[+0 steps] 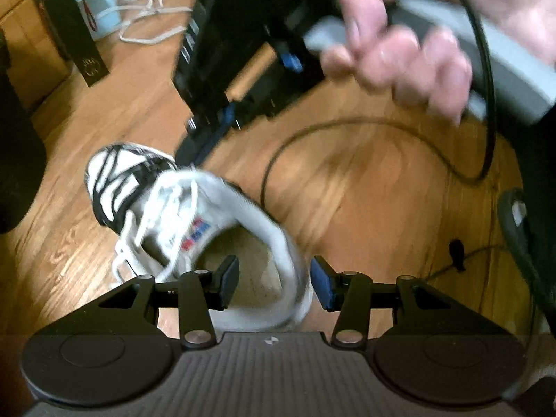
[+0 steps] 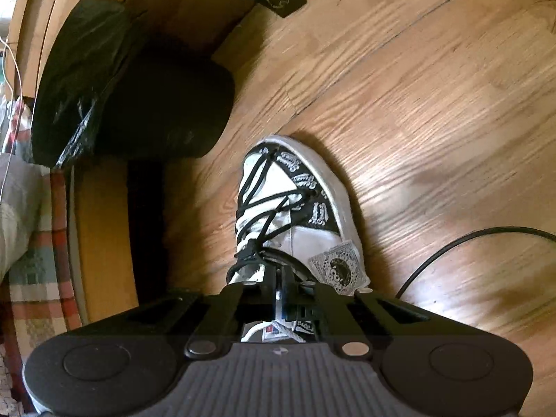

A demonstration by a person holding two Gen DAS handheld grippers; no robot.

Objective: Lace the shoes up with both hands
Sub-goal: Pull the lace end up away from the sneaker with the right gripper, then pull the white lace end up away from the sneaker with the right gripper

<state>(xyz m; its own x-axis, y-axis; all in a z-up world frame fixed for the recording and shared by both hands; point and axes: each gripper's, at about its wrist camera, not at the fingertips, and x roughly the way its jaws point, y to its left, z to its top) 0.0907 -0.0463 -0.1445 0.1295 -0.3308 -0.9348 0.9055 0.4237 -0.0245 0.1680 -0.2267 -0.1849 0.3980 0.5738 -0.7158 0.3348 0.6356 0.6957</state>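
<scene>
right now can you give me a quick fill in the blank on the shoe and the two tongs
1. The shoe stands on a ____ floor.
2. The left tongs straddle the shoe's white ____, one finger inside the opening and one outside.
3. The right tongs are ____ over the laces.
4. The lace criss-crossing the front of the shoe is ____ in colour.

Missing words: wooden; collar; shut; black
</scene>
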